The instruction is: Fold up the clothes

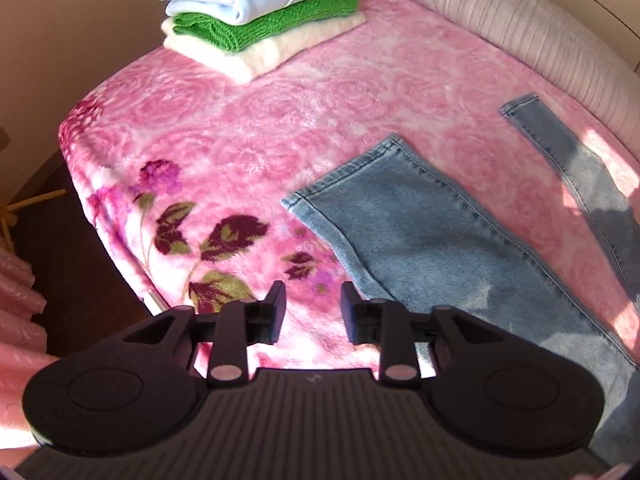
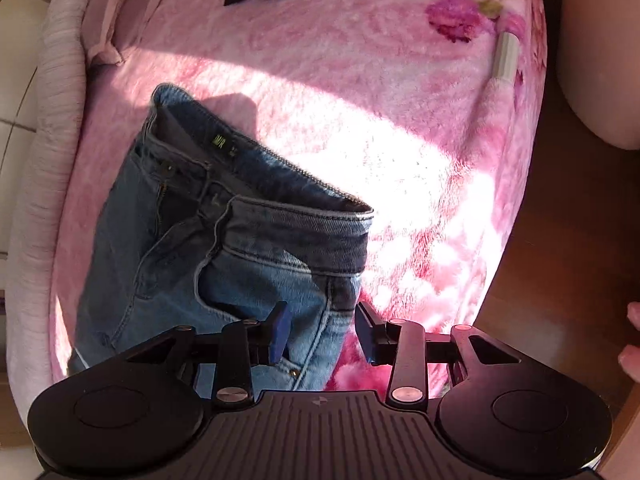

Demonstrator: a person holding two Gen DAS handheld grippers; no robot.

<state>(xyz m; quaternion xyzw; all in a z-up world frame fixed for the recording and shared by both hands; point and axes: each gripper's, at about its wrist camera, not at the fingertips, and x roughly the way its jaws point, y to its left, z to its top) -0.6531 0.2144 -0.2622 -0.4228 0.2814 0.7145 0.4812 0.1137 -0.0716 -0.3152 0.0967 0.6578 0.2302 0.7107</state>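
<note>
A pair of blue jeans lies flat on the pink floral blanket. In the left wrist view its two legs (image 1: pixel 420 232) spread apart, hems pointing away. My left gripper (image 1: pixel 313 312) is open and empty, just above the blanket beside the near leg's left edge. In the right wrist view the jeans' waistband (image 2: pixel 296 232) gapes open, with the fly and a green label showing. My right gripper (image 2: pixel 322 332) is open and empty, its jaws either side of the jeans' right hip seam.
A stack of three folded clothes (image 1: pixel 260 12), white on green on cream, sits at the far left corner of the bed. A padded headboard (image 1: pixel 520 28) curves along the back. The bed edge (image 1: pixel 120 264) drops to a dark floor at left. A pale pink garment (image 2: pixel 116 20) lies at far left.
</note>
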